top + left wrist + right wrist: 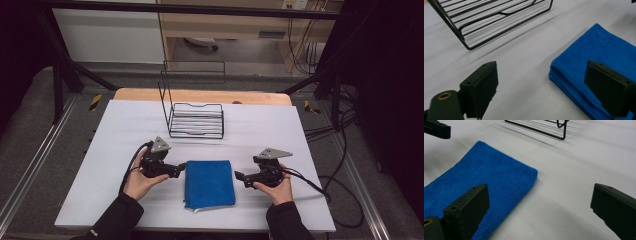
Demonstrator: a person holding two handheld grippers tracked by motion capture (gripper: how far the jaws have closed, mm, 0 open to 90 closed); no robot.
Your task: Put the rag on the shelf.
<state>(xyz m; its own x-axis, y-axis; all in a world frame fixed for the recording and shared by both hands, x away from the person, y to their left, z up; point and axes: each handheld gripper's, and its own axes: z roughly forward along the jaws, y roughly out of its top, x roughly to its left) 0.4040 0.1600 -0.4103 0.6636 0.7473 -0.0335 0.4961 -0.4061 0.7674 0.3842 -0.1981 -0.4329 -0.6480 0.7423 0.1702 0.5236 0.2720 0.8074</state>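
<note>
Setup: white table (pixel 120 150) with a wooden strip along the far edge, dark frame bars and cables all round, a cabinet at the back. Pretty bare workspace tbh.

Left gripper (pixel 181 167): held low at the towel's left edge, pointing right at it. Jaws spread wide, nothing between them. In the left gripper view 1 jaw sits over bare table and the other hangs in front of the towel's folded corner, so the cloth isn't pinched.

Wire rack (pixel 196 120): black, standing at the far middle of the table, well apart from the towel and from both hands. Nothing in it.

Blue towel (pixel 209 182): folded into a neat rectangle, lying flat near the front edge, right between the 2 grippers. A small white tag pokes out at its near edge. In the left gripper view you can see several stacked layers along the fold.

Right gripper (pixel 239 176): mirror of the left one, just beside the towel's right edge, pointing left. Jaws also spread, nothing held. In the right gripper view 1 jaw hovers over the cloth, the other over bare table.

Step in hand: my guess, both hands are lining up on the towel, either to grab it or having just finished folding. Can't tell which.

Next move: if it's a pickup, each jaw pair needs to straddle an edge and close on all layers, then lift evenly so the fold doesn't fall open.
</note>
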